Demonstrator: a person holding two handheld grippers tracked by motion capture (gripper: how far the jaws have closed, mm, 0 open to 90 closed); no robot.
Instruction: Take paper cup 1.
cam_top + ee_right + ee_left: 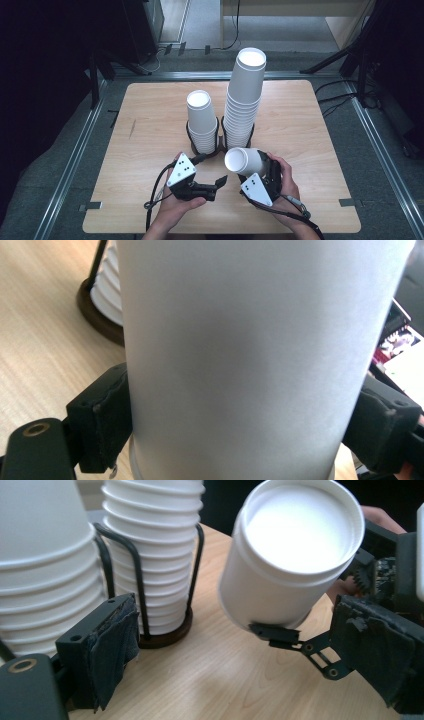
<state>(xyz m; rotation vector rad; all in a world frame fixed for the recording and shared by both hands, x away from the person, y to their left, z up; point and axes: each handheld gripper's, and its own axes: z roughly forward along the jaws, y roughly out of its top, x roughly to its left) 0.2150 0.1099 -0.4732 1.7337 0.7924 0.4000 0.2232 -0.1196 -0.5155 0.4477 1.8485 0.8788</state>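
My right gripper (259,165) is shut on a single white paper cup (243,160), which lies tilted with its open mouth facing left and up. In the right gripper view the cup wall (240,340) sits pressed between both black pads (107,415). My left gripper (218,184) stands open just left of and below that cup, pointing right, with nothing between its jaws. Its own view shows the cup (295,555) ahead and above, tilted mouth-on. A short stack of white cups (201,122) and a tall stack (244,100) stand behind in black wire holders.
The wooden table (150,125) has bare room on both sides of the stacks. The holders' round dark bases (167,635) rest on the wood close to my left jaw. Metal rails (75,160) run along the floor, with dark equipment behind.
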